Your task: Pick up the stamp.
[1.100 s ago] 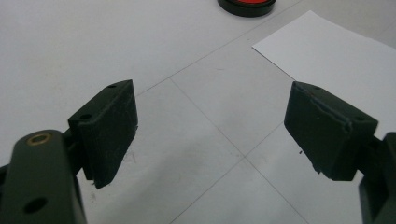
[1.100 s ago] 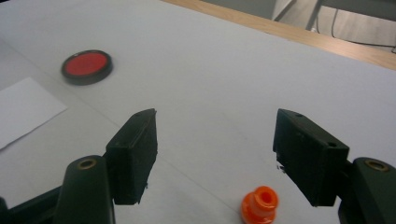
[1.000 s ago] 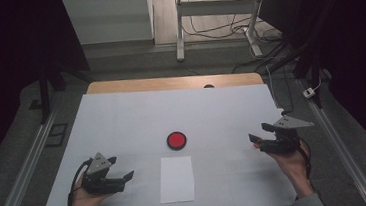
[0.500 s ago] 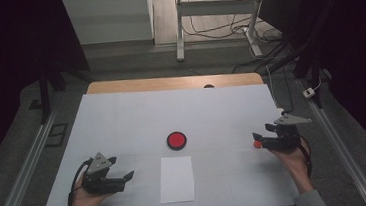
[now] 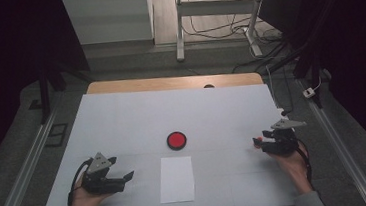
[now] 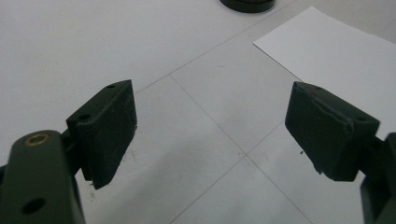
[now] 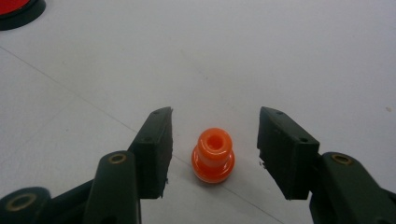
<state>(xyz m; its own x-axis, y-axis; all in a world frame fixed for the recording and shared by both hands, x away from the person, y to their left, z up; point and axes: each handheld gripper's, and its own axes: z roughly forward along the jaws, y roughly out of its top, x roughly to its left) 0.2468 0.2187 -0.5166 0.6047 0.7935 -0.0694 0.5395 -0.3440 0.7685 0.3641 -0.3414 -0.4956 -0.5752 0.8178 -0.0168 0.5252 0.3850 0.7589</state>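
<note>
A small orange plastic piece [image 7: 213,155], shaped like a short stepped cap with a hole in its top, stands upright on the white table [image 5: 122,123] between the two jaws of the right gripper [image 7: 214,154]. Neither pad touches it: there is a gap on each side, the left one a little narrower. The jaws have just been closing around it and now stand partly apart, with the piece between them but not yet clamped. In the high view the piece [image 5: 258,139] shows as a small orange dot at the tip of the right gripper [image 5: 261,143], near the table's right edge.

The right hand [image 5: 292,161] comes in from the bottom right, with the gripper lying low and pointing towards the table's middle. The left gripper [image 5: 127,177] rests at the near left in the left hand [image 5: 81,199], its jaws wide apart over bare table with nothing between them.

A red button [image 5: 176,140] in a black ring sits mid-table, and a white sheet of paper [image 5: 176,179] lies just in front of it.

Compared with a second ago, the right gripper sits lower and closer to the table, with its jaws narrower; the left gripper, button and paper are where they were
</note>
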